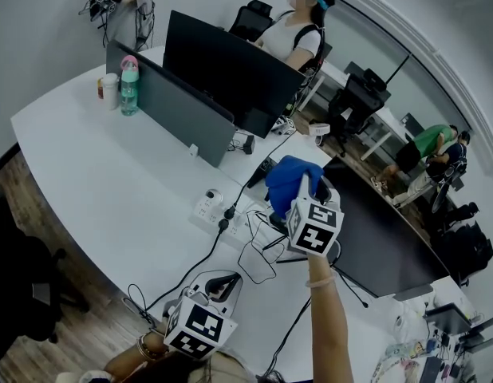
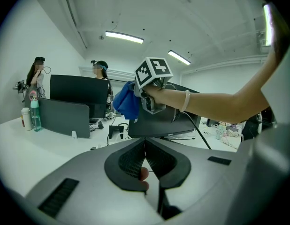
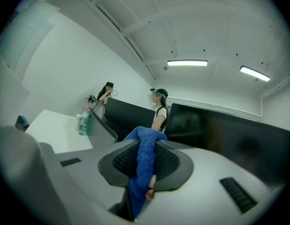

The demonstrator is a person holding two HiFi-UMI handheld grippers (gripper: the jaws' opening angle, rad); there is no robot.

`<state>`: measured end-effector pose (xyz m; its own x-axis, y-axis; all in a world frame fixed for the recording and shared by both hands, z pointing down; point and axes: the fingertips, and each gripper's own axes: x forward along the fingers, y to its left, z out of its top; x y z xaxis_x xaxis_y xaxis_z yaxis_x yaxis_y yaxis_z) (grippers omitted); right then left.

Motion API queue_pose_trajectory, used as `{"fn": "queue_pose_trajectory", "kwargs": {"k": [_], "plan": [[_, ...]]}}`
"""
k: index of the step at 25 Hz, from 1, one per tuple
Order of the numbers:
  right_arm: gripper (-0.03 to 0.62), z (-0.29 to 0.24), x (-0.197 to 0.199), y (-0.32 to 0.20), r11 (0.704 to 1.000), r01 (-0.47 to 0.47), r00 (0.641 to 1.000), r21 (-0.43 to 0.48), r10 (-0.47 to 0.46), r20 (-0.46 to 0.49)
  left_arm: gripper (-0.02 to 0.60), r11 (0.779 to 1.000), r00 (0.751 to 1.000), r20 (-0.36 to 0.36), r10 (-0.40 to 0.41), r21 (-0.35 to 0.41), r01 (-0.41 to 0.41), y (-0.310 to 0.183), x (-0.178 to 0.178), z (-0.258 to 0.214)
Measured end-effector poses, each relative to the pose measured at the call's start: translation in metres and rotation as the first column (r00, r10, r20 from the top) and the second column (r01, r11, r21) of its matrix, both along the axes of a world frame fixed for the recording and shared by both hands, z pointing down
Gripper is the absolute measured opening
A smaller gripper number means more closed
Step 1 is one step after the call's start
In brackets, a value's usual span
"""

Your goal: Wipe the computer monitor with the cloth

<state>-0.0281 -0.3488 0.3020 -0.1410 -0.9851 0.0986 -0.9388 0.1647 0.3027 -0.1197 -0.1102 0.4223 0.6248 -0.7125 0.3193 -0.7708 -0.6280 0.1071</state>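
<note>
Holding the cloth: the blue cloth (image 3: pixel 144 159) is clamped between the jaws of the right gripper (image 3: pixel 146 146); a fold is bunched over the jaw tips and a tail is hung down between them.
Cloth position: in the head view the cloth (image 1: pixel 286 179) is seen at the upper left corner of the dark computer monitor (image 1: pixel 384 231), ahead of the right gripper (image 1: pixel 305 187). It appears to be pressed against that corner, though contact cannot be confirmed.
Monitor: the screen is stood on the white desk (image 1: pixel 87 162), and cables are trailed in front of it.
Left gripper: the left gripper (image 2: pixel 145 147) is held low at the desk's near edge, well apart from the monitor. Its jaws are brought together with nothing between them.
Desk, far side: a second monitor (image 1: pixel 224 69) and a grey divider panel (image 1: pixel 171 106) are stood there, with a green bottle (image 1: pixel 129 88) placed beside the panel's end.
Background: a seated person (image 1: pixel 298 34) is seen behind the second monitor.
</note>
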Motion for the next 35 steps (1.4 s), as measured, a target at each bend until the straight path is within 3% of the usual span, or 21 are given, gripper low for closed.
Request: {"fn": "queue_pose_trajectory", "kwargs": {"k": [35], "plan": [[0.072,-0.042,0.001,0.003,0.994,-0.015,1.0,0.108,0.013,0.024,0.009,1.0,1.0,0.017,-0.013,-0.001,0.013,0.0,-0.006,0.002]]}}
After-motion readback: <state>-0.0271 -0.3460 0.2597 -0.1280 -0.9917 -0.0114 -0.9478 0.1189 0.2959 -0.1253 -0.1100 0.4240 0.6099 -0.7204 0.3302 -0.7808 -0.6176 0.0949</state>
